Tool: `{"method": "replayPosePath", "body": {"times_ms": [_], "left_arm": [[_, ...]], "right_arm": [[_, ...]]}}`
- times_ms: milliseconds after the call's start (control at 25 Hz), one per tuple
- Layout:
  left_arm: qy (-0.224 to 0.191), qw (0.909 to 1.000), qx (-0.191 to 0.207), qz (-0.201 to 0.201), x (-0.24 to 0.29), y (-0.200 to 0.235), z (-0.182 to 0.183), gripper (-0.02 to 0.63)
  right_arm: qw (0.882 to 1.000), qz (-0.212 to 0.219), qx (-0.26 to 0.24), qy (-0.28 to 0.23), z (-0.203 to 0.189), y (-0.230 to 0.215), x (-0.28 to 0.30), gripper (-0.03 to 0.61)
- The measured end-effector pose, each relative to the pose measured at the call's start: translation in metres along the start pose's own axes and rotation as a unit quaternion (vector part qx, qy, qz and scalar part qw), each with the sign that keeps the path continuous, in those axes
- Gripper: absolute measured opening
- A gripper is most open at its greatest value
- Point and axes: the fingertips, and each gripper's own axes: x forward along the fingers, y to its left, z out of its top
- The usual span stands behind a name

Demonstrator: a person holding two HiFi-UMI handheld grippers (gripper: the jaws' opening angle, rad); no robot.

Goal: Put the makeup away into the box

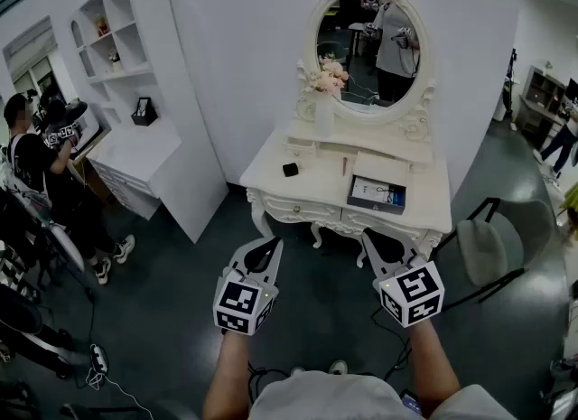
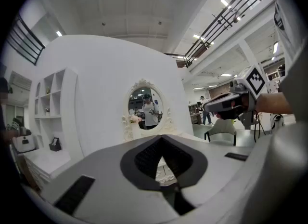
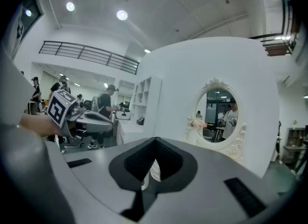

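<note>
Across the open floor, on the white vanity bench [image 1: 424,194] under the oval mirror [image 1: 366,43], lies what reads as the makeup: a small black item [image 1: 290,169] toward the left and a thin stick-like piece [image 1: 343,165] near the middle; both too small to name more exactly. Box [image 1: 354,198] sits open on the right half of the bench, dark inside, something pale already in it; it is just beside the stick and apart from the black item.

Handling, as a guess: both pieces small, light and rigid, probably smooth-cased and slippery; the black one should take a pinch across its short sides; the stick lies flat and may roll, so take it mid-length, across its width.

Left gripper [image 1: 274,245] closed, nothing between its jaws; right gripper [image 1: 368,238] likewise closed and empty; both held near level, well short of the bench.

Around: vase of pink flowers [image 1: 324,116] at the back of the bench, tall and tippable, stands behind the black item; chair [image 1: 483,245] off the right corner crowds that side; white shelf unit [image 1: 126,39] and a low desk to the left; people [image 1: 36,165] and floor cables [image 1: 99,364] far left, clear of the path.
</note>
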Motion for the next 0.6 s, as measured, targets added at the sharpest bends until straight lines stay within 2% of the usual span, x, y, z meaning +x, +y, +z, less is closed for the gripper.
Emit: {"method": "replayPosePath", "body": {"times_ms": [280, 480, 600], "left_arm": [[0.003, 1.0000, -0.003, 0.005, 0.003, -0.010, 0.002, 0.009], [0.006, 0.9999, -0.007, 0.012, 0.008, -0.022, 0.000, 0.009], [0.012, 0.9996, -0.013, 0.022, 0.010, -0.030, -0.004, 0.009]], "right_arm": [[1.000, 0.004, 0.003, -0.003, -0.003, -0.007, -0.004, 0.000], [0.998, 0.048, 0.045, -0.007, -0.007, -0.010, -0.007, 0.000], [0.997, 0.059, 0.055, -0.005, -0.010, -0.017, -0.012, 0.000]]}}
